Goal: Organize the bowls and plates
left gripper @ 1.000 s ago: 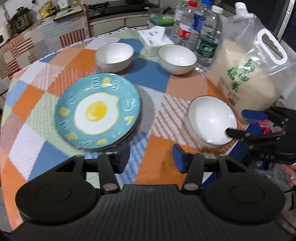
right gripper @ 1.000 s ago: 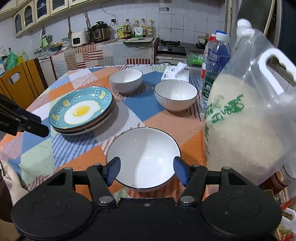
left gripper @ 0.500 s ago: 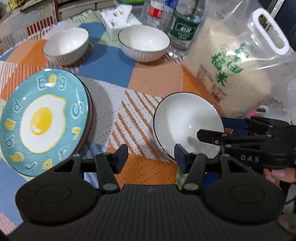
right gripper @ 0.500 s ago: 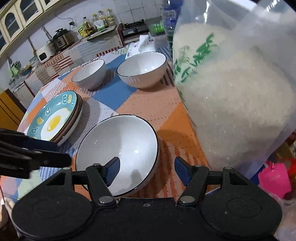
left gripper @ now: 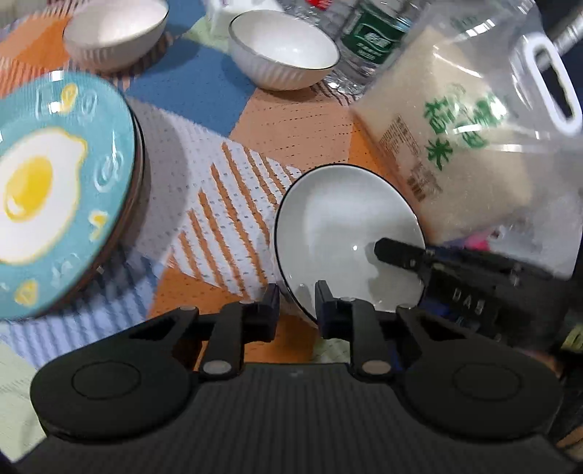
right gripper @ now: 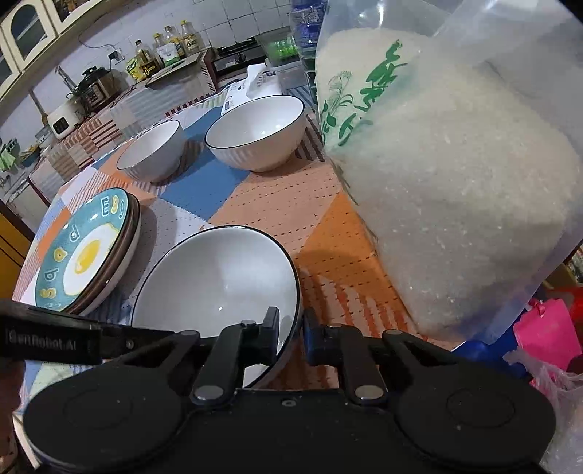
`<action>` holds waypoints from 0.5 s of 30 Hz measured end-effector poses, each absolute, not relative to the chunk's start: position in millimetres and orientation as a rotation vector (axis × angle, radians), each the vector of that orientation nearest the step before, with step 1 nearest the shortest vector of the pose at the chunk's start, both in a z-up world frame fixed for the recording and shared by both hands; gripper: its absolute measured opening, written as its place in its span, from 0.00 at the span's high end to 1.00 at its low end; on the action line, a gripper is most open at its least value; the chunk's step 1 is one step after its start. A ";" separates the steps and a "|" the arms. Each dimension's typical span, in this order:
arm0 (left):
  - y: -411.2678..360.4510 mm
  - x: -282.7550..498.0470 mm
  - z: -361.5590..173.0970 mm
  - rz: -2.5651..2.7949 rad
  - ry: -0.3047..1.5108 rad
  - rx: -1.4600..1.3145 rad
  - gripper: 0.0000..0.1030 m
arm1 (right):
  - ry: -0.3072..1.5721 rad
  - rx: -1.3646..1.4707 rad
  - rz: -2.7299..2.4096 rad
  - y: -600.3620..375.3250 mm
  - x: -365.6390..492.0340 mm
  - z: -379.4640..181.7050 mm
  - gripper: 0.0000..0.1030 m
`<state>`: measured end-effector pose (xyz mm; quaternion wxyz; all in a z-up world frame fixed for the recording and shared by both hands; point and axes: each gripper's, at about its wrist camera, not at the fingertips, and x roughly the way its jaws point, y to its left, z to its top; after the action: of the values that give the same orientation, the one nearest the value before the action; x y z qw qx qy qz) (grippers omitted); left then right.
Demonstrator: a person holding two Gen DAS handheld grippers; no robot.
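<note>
A white bowl with a dark rim point(left gripper: 339, 226) point(right gripper: 218, 277) sits near the table's front right. My left gripper point(left gripper: 297, 302) is shut on its near-left rim. My right gripper point(right gripper: 291, 328) is shut on its right rim, one finger inside the bowl; it shows in the left wrist view point(left gripper: 404, 255). A stack of plates topped by a teal fried-egg plate point(left gripper: 47, 189) point(right gripper: 83, 251) lies to the left. Two more white bowls point(left gripper: 284, 47) point(left gripper: 113, 29) stand at the back; they also show in the right wrist view point(right gripper: 255, 127) point(right gripper: 149, 149).
A large clear bag of rice point(left gripper: 470, 146) point(right gripper: 448, 175) stands right beside the held bowl. Water bottles point(left gripper: 371, 32) and a tissue pack point(right gripper: 255, 80) stand behind. A pink bag point(right gripper: 546, 328) sits off the table's right edge. A kitchen counter with appliances point(right gripper: 94, 91) lies beyond.
Both grippers moved in to the near bowl and closed on its rim, left on the near-left edge, right on the right edge. The bowl now looks tilted.
</note>
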<state>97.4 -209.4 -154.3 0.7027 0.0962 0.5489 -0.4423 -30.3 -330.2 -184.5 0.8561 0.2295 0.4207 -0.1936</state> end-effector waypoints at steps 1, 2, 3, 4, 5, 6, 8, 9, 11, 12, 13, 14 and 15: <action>-207.2 97.2 -149.1 -0.985 1.191 0.245 0.82 | 0.887 0.495 -0.398 -331.1 -29.2 -184.5 0.84; -204.0 100.2 -144.3 -0.987 1.187 0.245 0.82 | 0.884 0.512 -0.381 -332.4 -29.1 -183.8 0.85; -199.7 104.2 -140.3 -0.988 1.203 0.226 0.82 | 0.877 0.523 -0.363 -332.5 -28.2 -182.4 0.85; -195.6 109.8 -136.5 -0.984 1.225 0.204 0.82 | 0.871 0.523 -0.345 -331.0 -26.5 -180.6 0.85; -191.6 113.1 -132.9 -0.975 1.237 0.190 0.81 | 0.870 0.515 -0.334 -328.4 -24.9 -178.0 0.85; -187.9 115.0 -129.0 -0.967 1.235 0.187 0.81 | 0.866 0.512 -0.319 -326.3 -22.3 -175.6 0.85; -182.8 116.5 -123.6 -0.952 1.231 0.193 0.81 | 0.861 0.528 -0.292 -324.1 -17.4 -172.8 0.85; -180.1 117.0 -122.3 -0.941 1.236 0.193 0.82 | 0.860 0.530 -0.274 -321.8 -13.6 -171.2 0.85; -174.9 118.6 -123.3 -0.919 1.257 0.187 0.82 | 0.860 0.516 -0.253 -315.8 -6.1 -168.5 0.85; -172.4 119.2 -124.7 -0.910 1.266 0.182 0.82 | 0.860 0.502 -0.244 -312.6 -2.4 -166.6 0.85; -169.3 119.8 -127.1 -0.904 1.273 0.177 0.82 | 0.858 0.490 -0.233 -309.4 1.0 -164.9 0.85; -166.3 120.7 -128.9 -0.900 1.283 0.171 0.82 | 0.855 0.481 -0.224 -307.3 3.4 -163.6 0.85; -164.0 121.5 -131.0 -0.894 1.293 0.162 0.82 | 0.854 0.465 -0.210 -305.2 6.5 -162.1 0.85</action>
<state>121.5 -164.0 -131.0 0.7038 0.0727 0.5811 -0.4021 6.5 -305.2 -162.1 0.8787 0.2232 0.4097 -0.1008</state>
